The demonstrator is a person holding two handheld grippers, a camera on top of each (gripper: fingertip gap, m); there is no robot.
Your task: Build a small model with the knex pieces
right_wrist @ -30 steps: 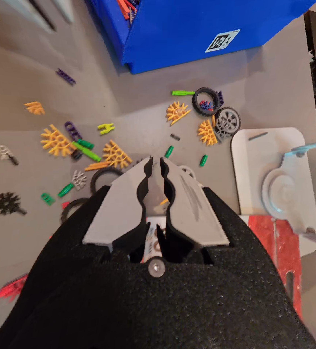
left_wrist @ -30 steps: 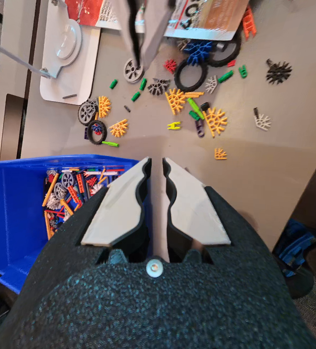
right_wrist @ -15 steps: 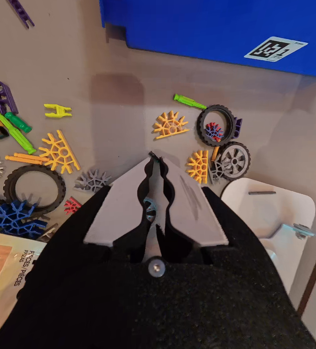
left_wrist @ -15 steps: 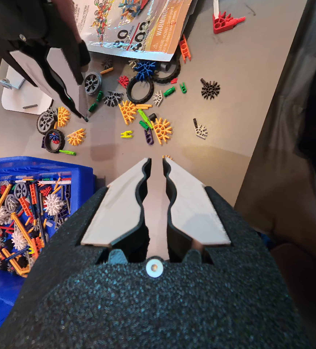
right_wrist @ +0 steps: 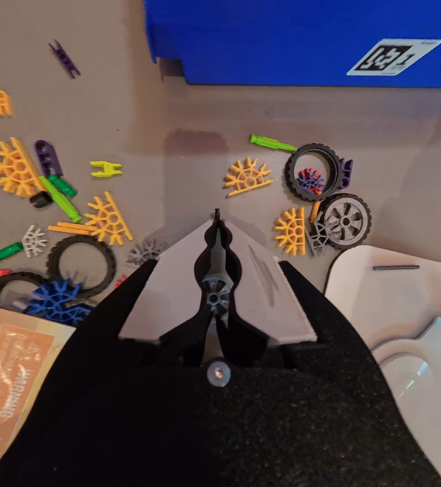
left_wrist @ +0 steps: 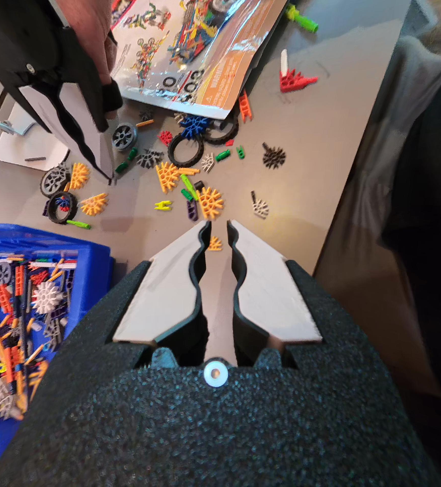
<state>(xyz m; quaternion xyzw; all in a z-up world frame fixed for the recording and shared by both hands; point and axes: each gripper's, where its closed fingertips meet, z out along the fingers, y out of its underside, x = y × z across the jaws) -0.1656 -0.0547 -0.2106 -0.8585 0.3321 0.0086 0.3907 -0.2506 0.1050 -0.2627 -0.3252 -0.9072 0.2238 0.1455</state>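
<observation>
Now I'm pinching a small black rod between my right gripper's closed tips, narrower than a second ago, just above the grey table. My left gripper is hovering slightly parted and empty, now over a small orange connector beside the blue bin.
</observation>
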